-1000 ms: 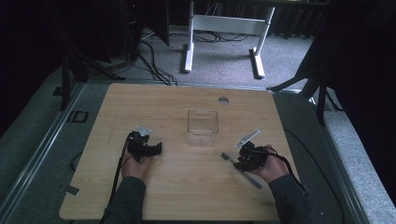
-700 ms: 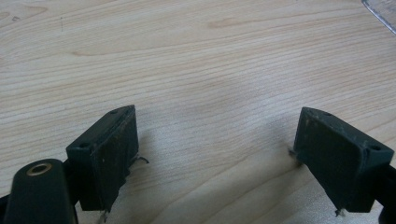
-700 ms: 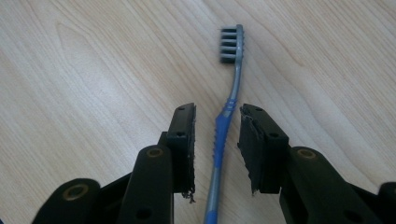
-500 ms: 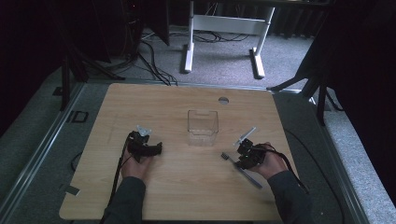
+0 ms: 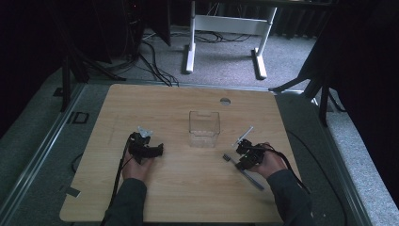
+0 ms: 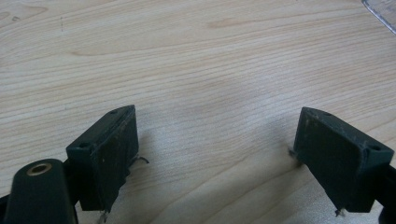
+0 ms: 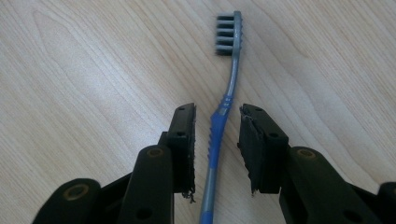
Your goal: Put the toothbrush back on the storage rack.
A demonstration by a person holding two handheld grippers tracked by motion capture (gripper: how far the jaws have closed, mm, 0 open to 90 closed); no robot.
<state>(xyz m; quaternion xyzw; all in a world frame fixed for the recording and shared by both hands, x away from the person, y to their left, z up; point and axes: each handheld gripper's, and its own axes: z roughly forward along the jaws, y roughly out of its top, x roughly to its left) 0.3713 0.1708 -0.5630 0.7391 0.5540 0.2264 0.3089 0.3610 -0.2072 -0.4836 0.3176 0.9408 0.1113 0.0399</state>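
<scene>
Left gripper (image 5: 155,151) just sits wide open on the table (image 5: 188,197) with nothing in it, clear cup (image 5: 204,128) mid-table looks empty, and the right gripper (image 7: 217,140) straddles the flat-lying toothbrush (image 7: 224,107) – jaws half-closed, not pinching yet – so basically everything's left.

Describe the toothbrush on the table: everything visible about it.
The grey and blue plastic toothbrush lies flat on the light wooden table, below and right of the clear plastic box in the high view. Its grey neck ends in a small head with dark and grey bristle rows facing sideways; the ribbed grip section is blue, and the handle turns grey again below it. The right tongs straddle the blue grip, jaws open on either side with gaps showing, so only the table touches it.
</scene>
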